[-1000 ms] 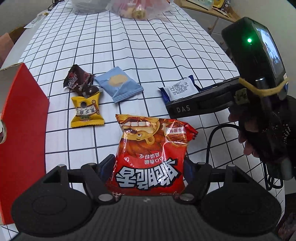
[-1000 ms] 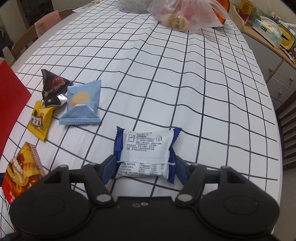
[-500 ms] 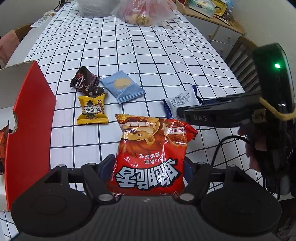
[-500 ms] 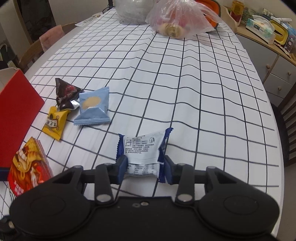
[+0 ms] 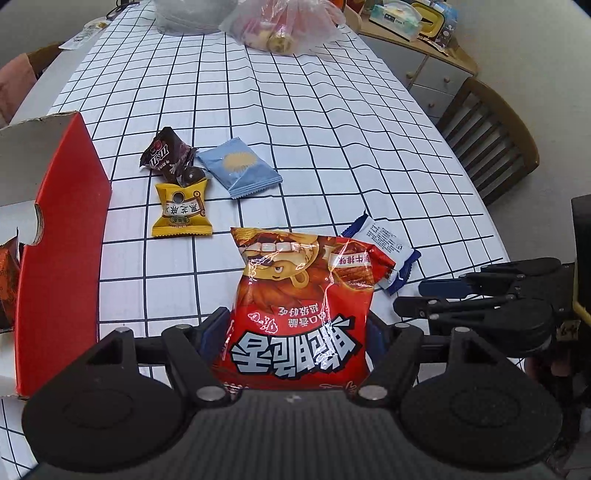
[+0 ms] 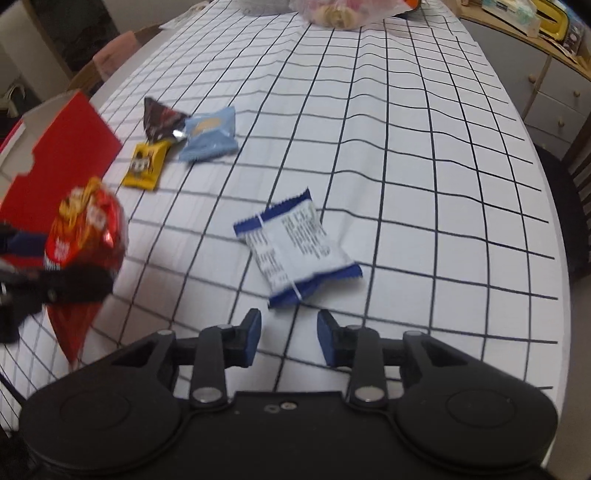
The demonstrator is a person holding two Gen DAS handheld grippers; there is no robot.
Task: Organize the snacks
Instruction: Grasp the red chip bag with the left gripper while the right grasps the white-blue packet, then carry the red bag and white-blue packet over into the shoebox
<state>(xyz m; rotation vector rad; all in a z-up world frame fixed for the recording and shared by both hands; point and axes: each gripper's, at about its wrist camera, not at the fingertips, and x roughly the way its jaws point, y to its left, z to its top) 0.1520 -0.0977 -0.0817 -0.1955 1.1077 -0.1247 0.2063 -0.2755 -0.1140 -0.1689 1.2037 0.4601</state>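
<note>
My left gripper [image 5: 295, 325] is shut on the lower end of a red snack bag [image 5: 295, 288], which it holds just above the checked tablecloth [image 5: 295, 110]. An open red box [image 5: 62, 229] stands to its left. A blue-and-white packet [image 6: 295, 251] lies flat on the cloth, just ahead of my right gripper [image 6: 290, 336]. The right jaws stand a narrow gap apart with nothing between them. In the left wrist view this right gripper [image 5: 413, 295] is at the right, beside the packet [image 5: 384, 243]. The red bag [image 6: 86, 229] shows blurred in the right wrist view.
A yellow packet [image 5: 183, 210], a brown packet [image 5: 166, 155] and a light blue packet [image 5: 238, 168] lie together near the box. A clear bag of snacks [image 5: 288, 26] sits at the far end. A wooden chair [image 5: 491, 136] stands past the table's right edge.
The right jaws narrowed onto the blue-and-white packet, which then came out and now lies turned on the cloth ahead of them. The right gripper drew back. The left gripper keeps the red bag.
</note>
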